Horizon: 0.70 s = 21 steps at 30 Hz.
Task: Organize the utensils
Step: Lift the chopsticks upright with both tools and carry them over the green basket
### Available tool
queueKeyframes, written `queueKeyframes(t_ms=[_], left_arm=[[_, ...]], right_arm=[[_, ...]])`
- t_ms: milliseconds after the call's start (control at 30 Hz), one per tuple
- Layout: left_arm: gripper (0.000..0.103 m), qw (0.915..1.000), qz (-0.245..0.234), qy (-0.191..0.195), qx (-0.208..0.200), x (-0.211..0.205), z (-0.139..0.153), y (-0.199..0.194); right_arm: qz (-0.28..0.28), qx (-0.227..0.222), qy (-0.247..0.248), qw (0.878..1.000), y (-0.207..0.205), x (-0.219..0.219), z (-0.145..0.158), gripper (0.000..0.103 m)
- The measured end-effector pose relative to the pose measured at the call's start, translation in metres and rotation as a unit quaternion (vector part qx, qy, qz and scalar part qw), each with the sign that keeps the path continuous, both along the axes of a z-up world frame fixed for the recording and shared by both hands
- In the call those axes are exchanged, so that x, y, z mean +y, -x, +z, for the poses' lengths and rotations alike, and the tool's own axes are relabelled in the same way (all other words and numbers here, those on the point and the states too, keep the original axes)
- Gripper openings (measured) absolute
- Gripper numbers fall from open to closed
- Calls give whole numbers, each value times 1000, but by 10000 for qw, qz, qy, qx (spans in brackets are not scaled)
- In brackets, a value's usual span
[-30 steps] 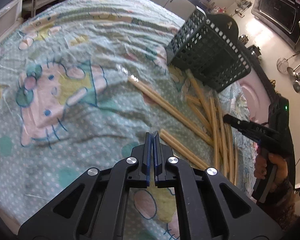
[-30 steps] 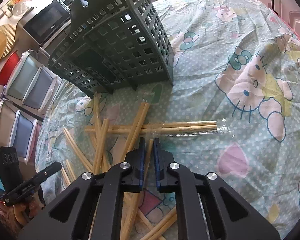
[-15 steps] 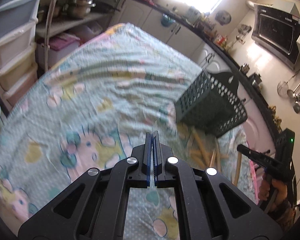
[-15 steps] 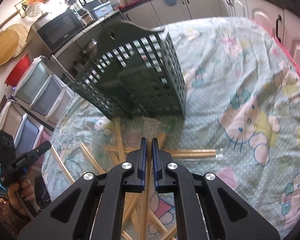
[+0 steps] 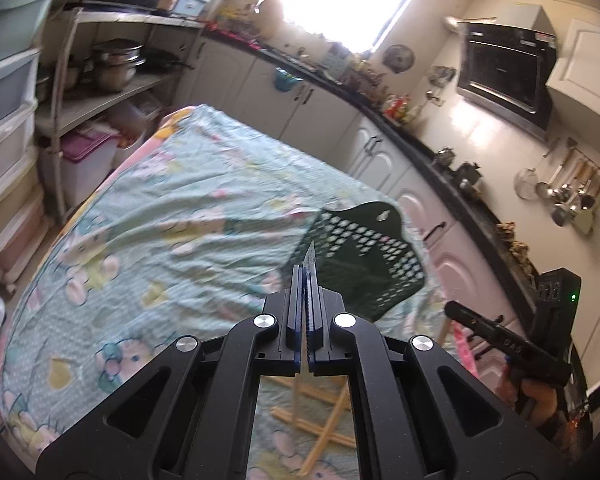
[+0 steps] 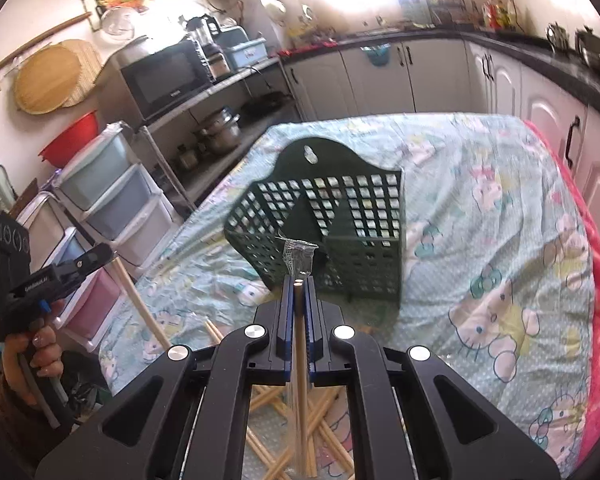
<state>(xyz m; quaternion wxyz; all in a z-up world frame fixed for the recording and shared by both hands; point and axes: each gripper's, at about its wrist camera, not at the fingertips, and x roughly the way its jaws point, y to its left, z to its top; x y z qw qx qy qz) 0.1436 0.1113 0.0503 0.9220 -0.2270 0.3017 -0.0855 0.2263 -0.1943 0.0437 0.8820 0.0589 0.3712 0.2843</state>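
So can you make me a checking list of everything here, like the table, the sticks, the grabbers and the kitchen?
Surface: table under a wrinkled cartoon-cat cloth.
Job's things: dark green basket stands upright, looks empty; loose chopsticks lie crossed in a pile in front of it.
Clutter: nothing seen on the cloth besides these.
Grippers: left gripper shut on a wrapped chopstick; right gripper shut on another wrapped chopstick.
Cables: nothing seen.
Surroundings: microwave, plastic drawers, pots on shelves, cabinets, bright window.
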Motion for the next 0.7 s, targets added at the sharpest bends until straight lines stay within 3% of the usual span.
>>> queueKeyframes(t_ms=[367,700], left_arm=[[0,9982,-430,94,-415,-28,44,-17],[0,9938,-714,52,-853,-54,93,-35]], right_arm=[[-49,-638,-224,9977,7,-4,44,5],[-353,-1350,-584,9885,-3,-21,95,5]])
